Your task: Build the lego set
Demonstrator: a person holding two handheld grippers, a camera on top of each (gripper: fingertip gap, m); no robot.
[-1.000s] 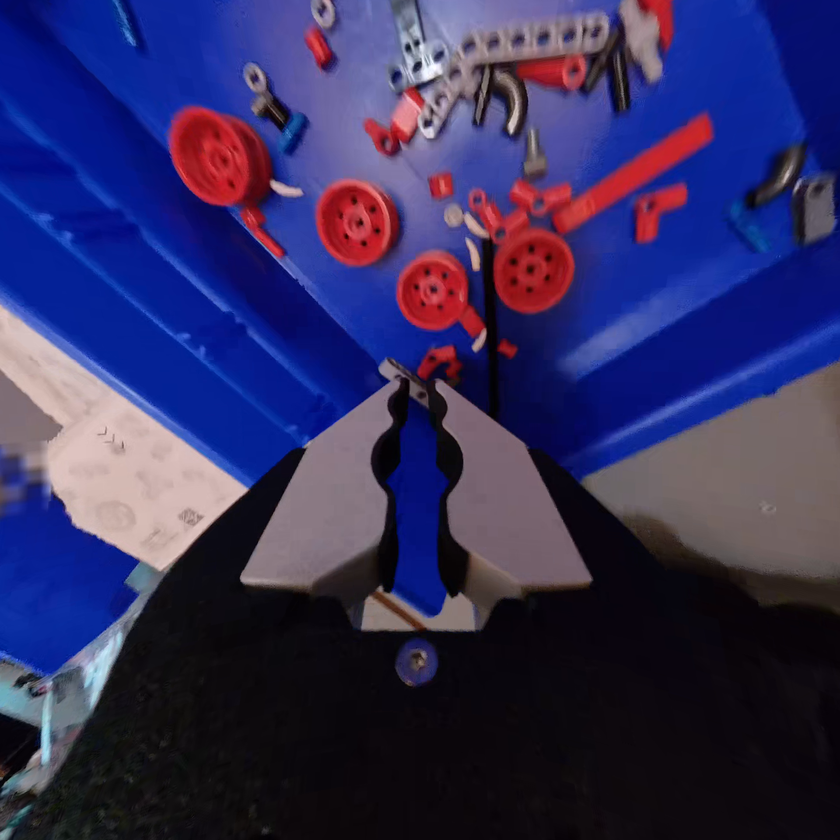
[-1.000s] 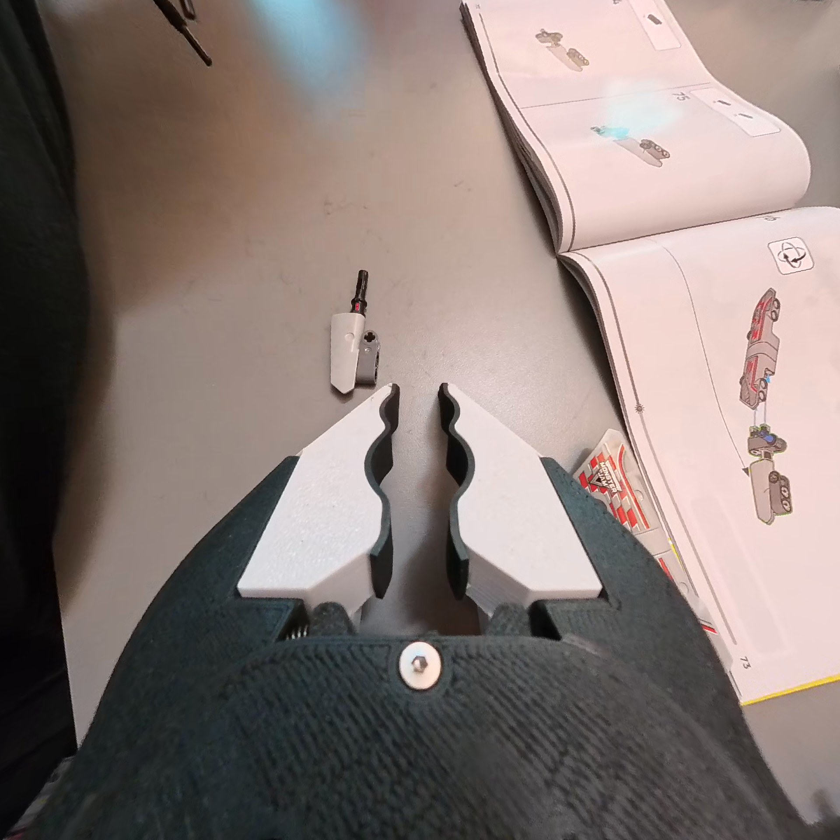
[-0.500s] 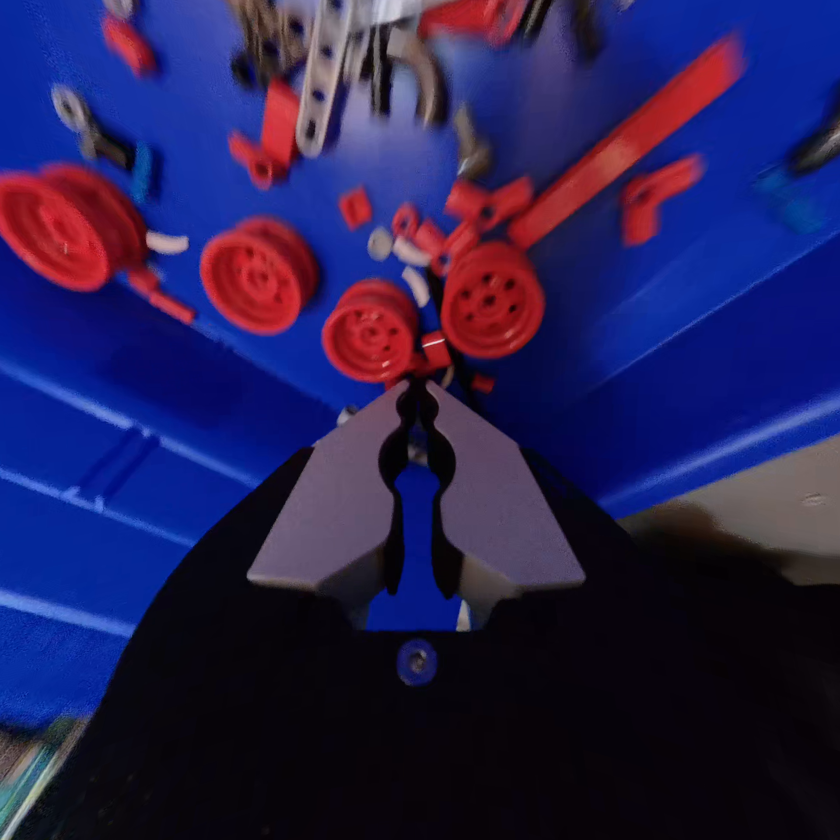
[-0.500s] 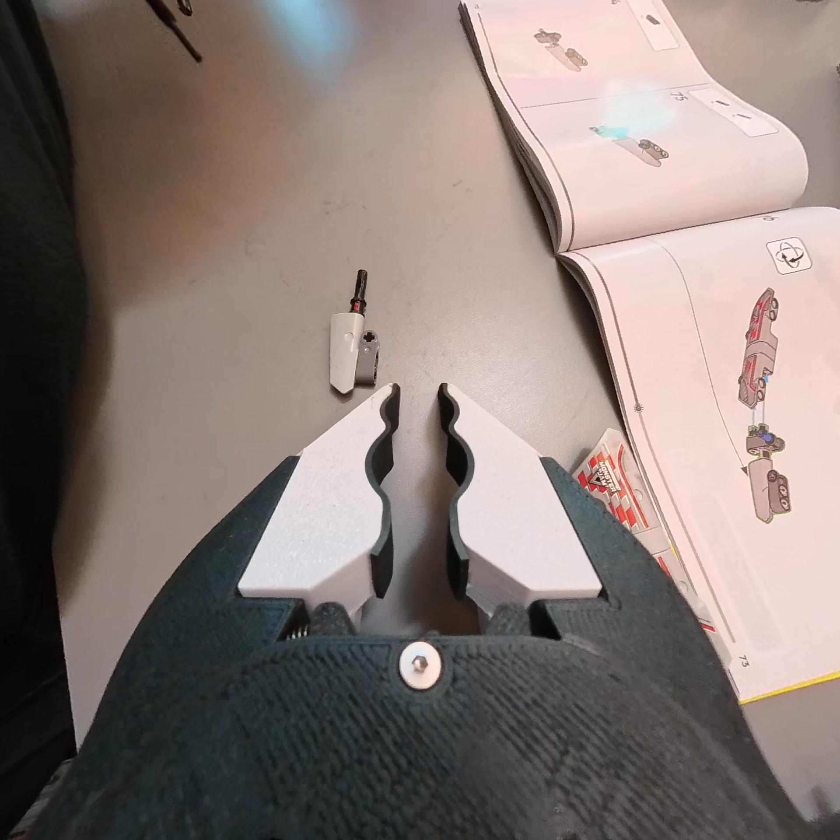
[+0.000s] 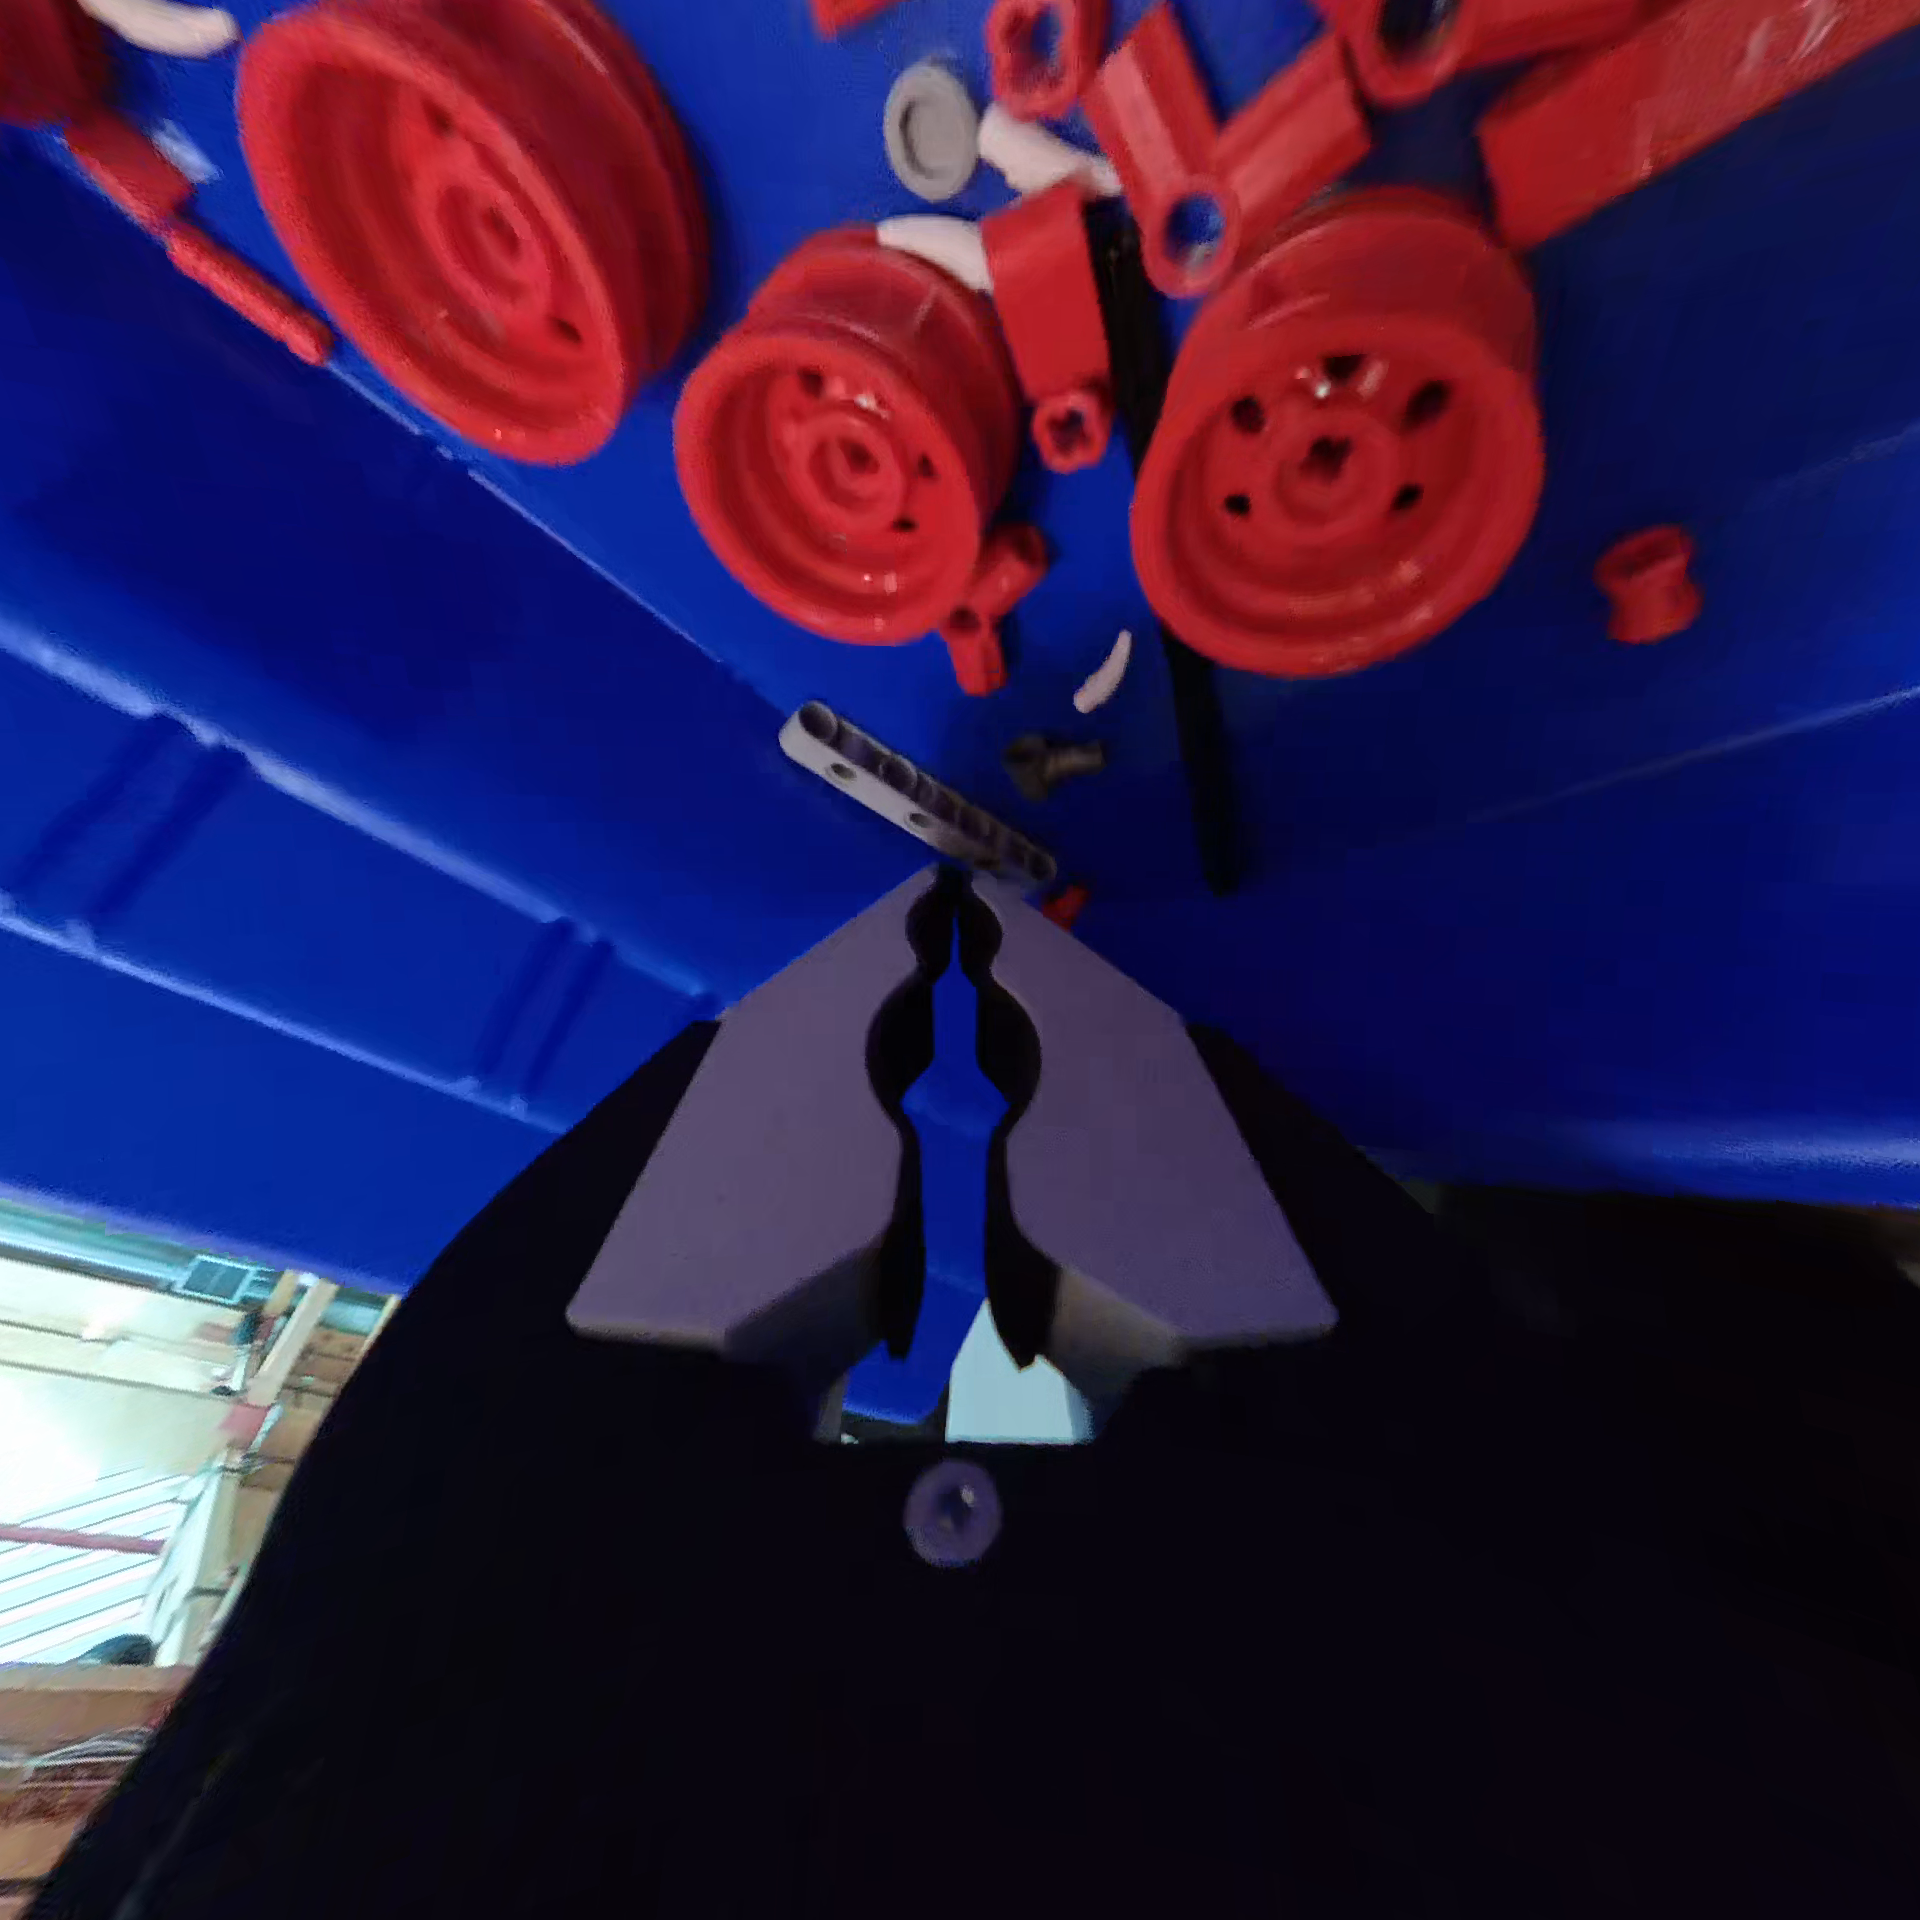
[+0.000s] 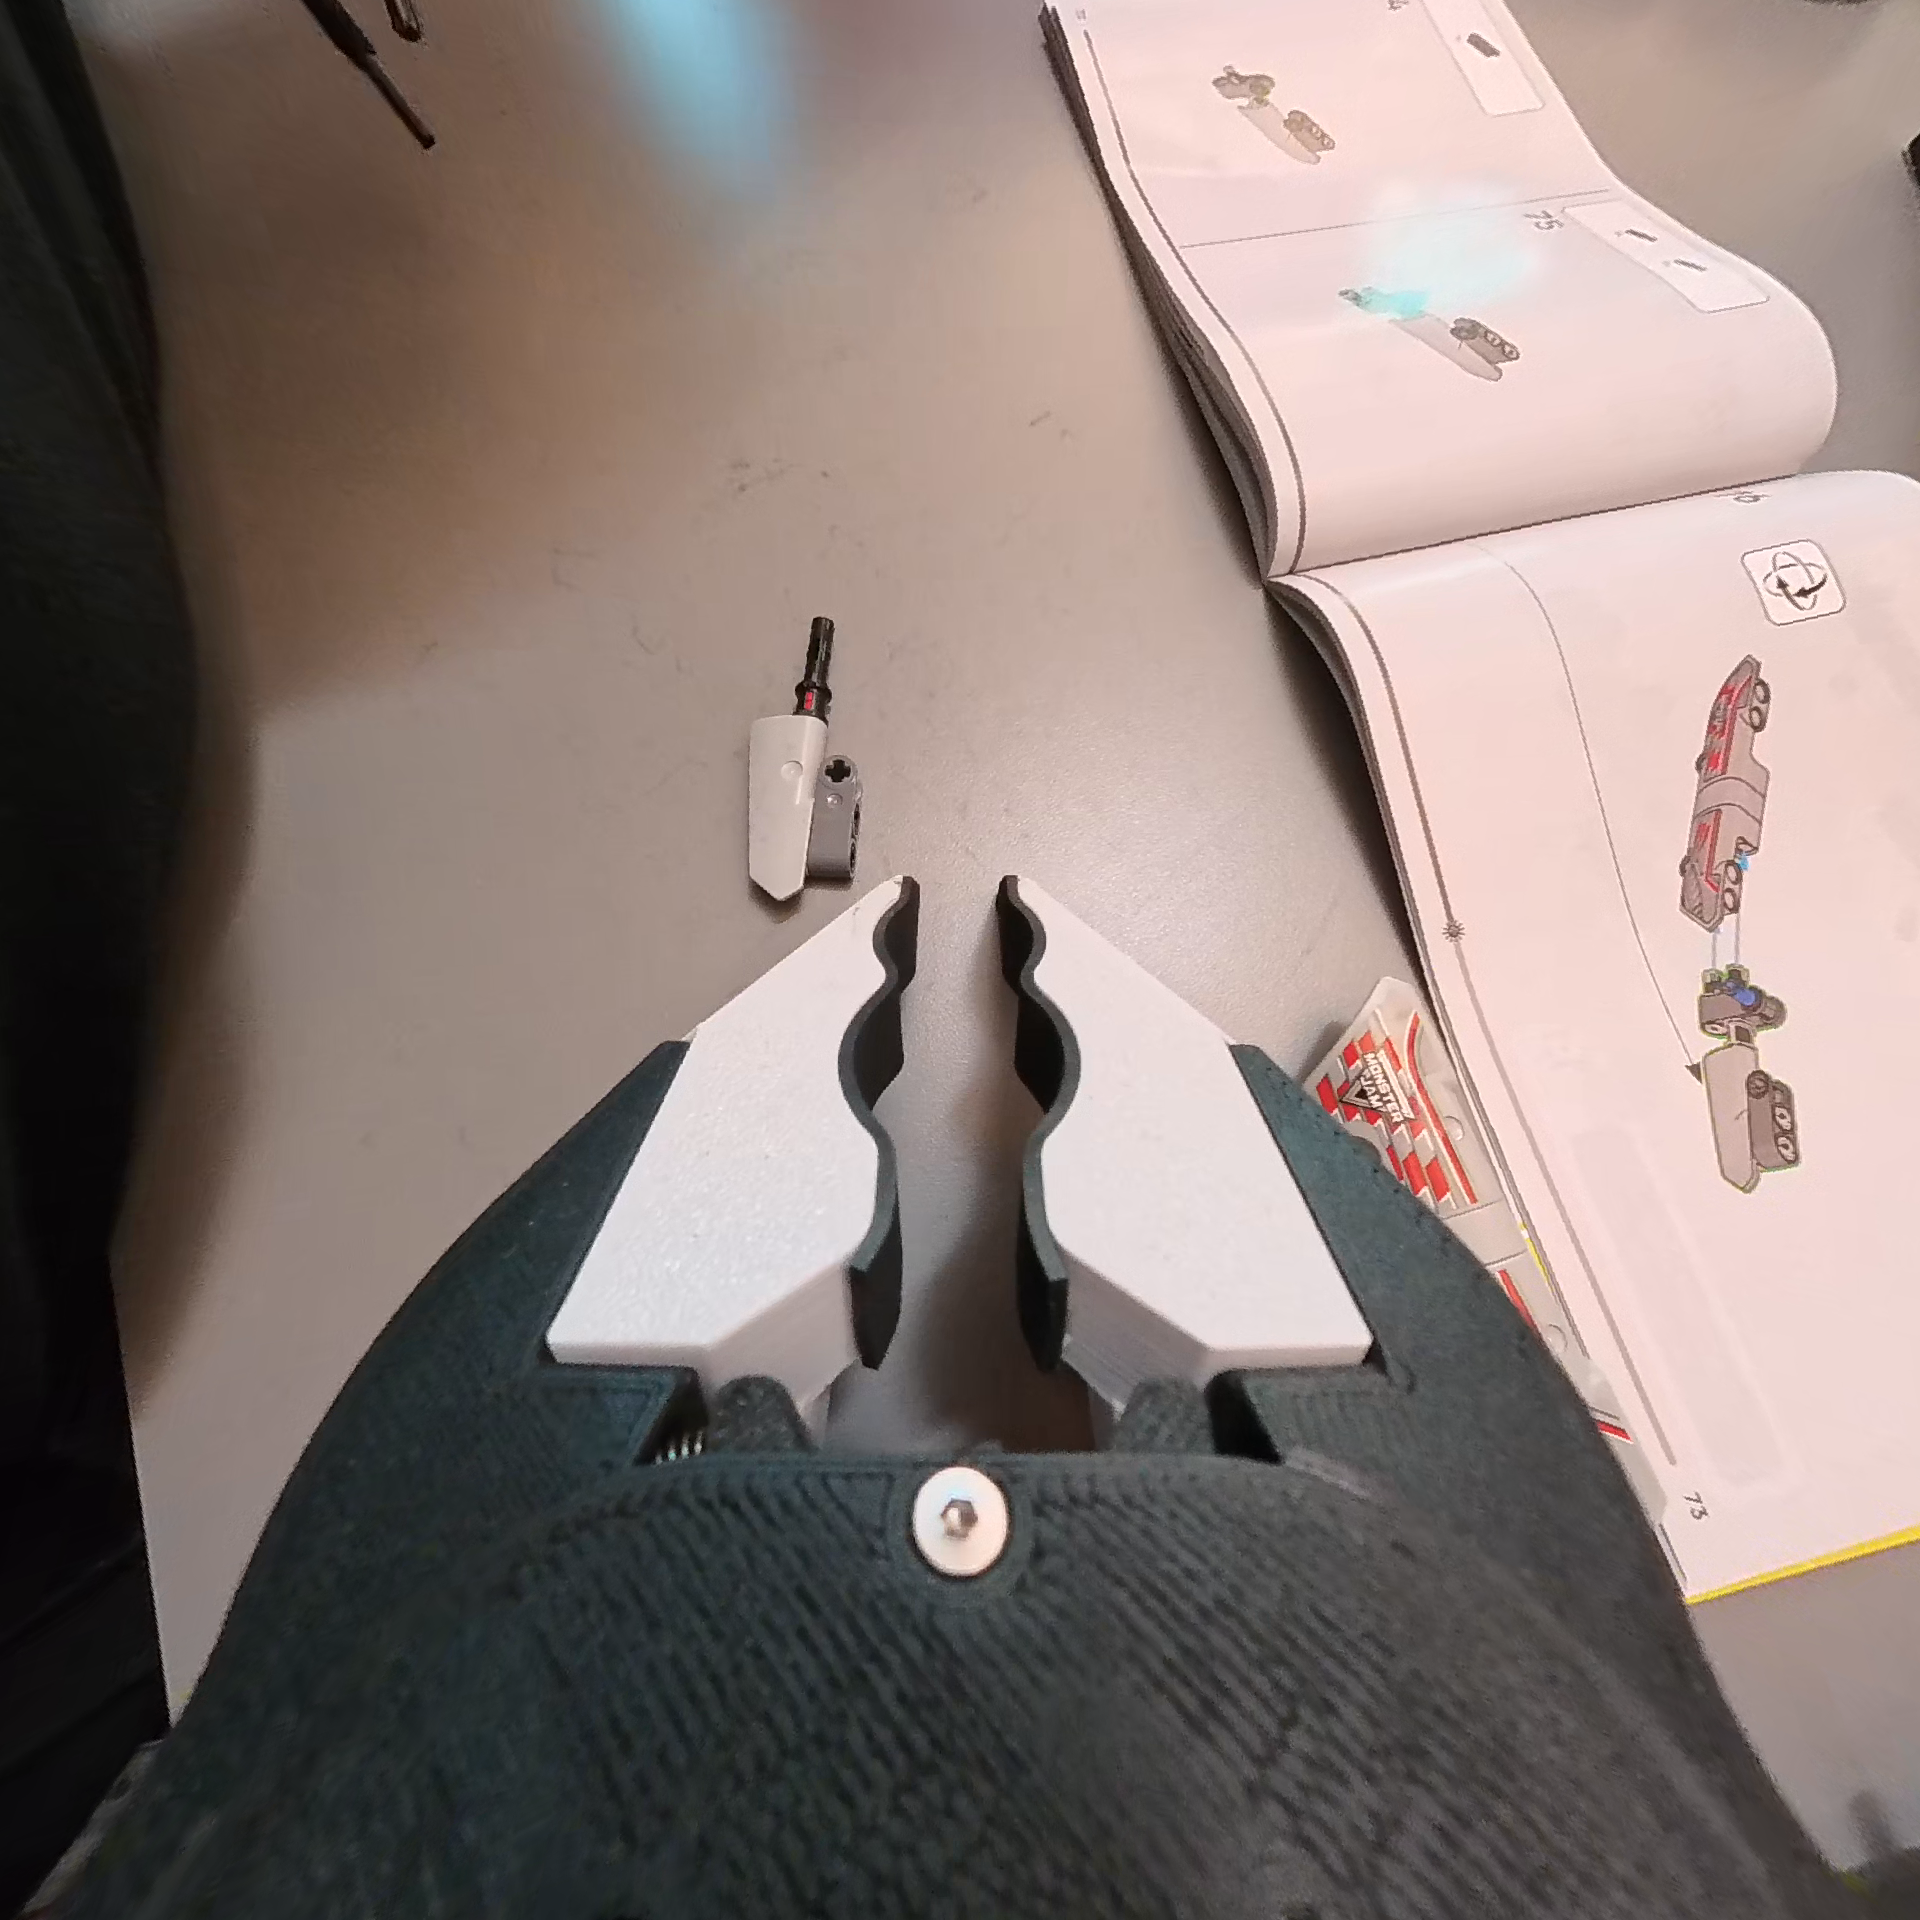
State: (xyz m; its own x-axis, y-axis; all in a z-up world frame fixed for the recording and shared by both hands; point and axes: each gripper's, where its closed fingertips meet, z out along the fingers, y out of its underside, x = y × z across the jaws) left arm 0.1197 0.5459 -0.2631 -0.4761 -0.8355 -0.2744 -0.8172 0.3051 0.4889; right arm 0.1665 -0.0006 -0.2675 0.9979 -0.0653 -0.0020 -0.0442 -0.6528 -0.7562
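In the left wrist view my left gripper (image 5: pixel 951 881) is inside a blue bin (image 5: pixel 364 935), its jaws closed to a hairline gap. The tips sit against the near edge of a grey holed beam (image 5: pixel 904 795) lying on the bin floor; nothing shows between the pads. Three red wheels (image 5: pixel 842 457) and other red parts lie beyond. In the right wrist view my right gripper (image 6: pixel 958 902) is open and empty above the grey table. A small white-and-grey assembly with a black pin (image 6: pixel 795 800) lies just ahead and left of its tips.
An open instruction booklet (image 6: pixel 1558 727) and a red-and-white sticker sheet (image 6: pixel 1382 1122) lie at the right. A long black axle (image 5: pixel 1195 727), a small dark pin (image 5: pixel 1049 764) and a red bush (image 5: pixel 1652 582) lie in the bin. A dark sleeve (image 6: pixel 62 727) borders the left. About 55 centimeters separates my left fingertips from my right.
My left gripper moved down and forward into the bin toward the grey beam, and its jaws closed from a narrow gap to almost touching. My right gripper stayed still and open.
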